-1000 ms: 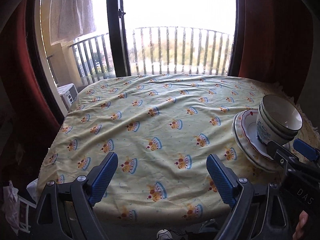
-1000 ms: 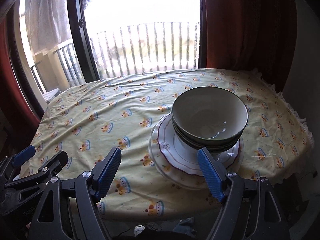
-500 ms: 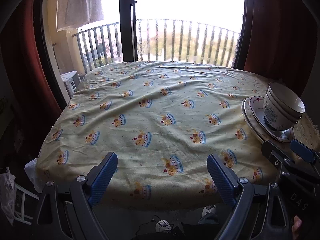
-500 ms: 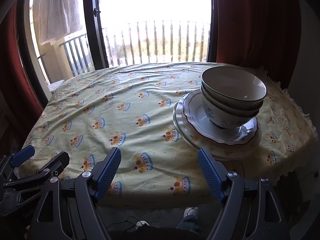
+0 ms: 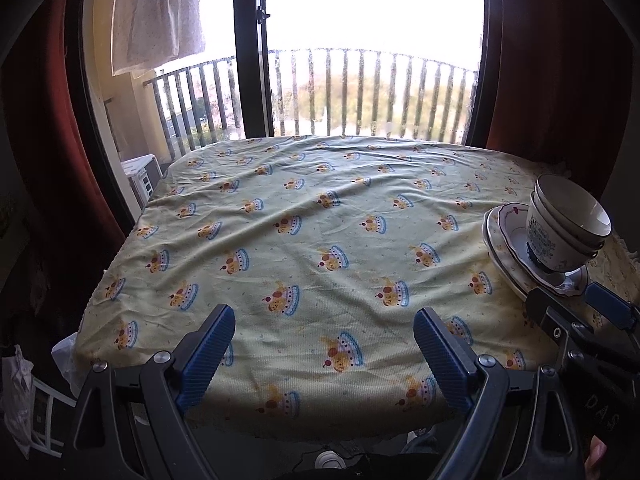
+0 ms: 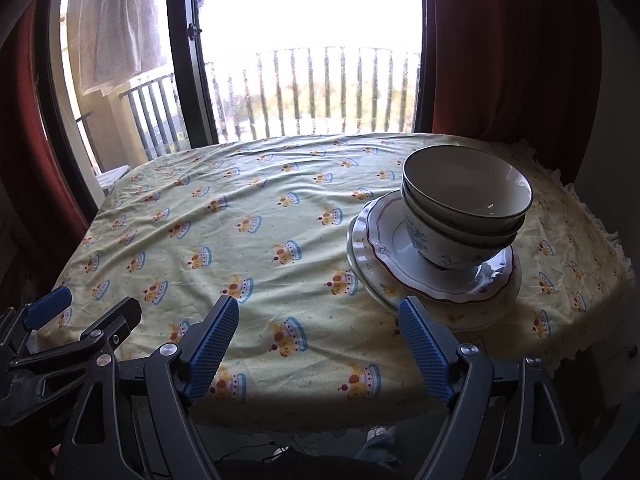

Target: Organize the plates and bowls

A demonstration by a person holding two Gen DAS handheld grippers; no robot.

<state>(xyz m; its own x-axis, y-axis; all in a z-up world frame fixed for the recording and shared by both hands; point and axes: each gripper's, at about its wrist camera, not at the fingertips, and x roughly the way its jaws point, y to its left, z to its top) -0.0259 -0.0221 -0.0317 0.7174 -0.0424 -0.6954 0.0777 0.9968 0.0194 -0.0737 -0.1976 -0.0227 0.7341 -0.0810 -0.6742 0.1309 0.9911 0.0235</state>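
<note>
A stack of nested white bowls (image 6: 464,208) with dark rims stands on stacked white plates (image 6: 436,280), the top plate red-edged, at the table's right side. The same bowls (image 5: 568,224) and plates (image 5: 516,256) show at the right edge of the left wrist view. My right gripper (image 6: 320,320) is open and empty at the table's front edge, short of the plates. My left gripper (image 5: 324,332) is open and empty at the front edge, left of the stack. Each gripper appears beside the other in the opposite view.
The table carries a yellow cloth (image 5: 312,240) with a crown print. Behind it are a glass balcony door (image 6: 192,64) and railing. Red curtains (image 6: 512,48) hang on both sides. A white item (image 5: 140,176) sits on the balcony floor at the left.
Both grippers have drawn back from the table and away from the stack, which looks smaller and farther now. Both stay open and empty.
</note>
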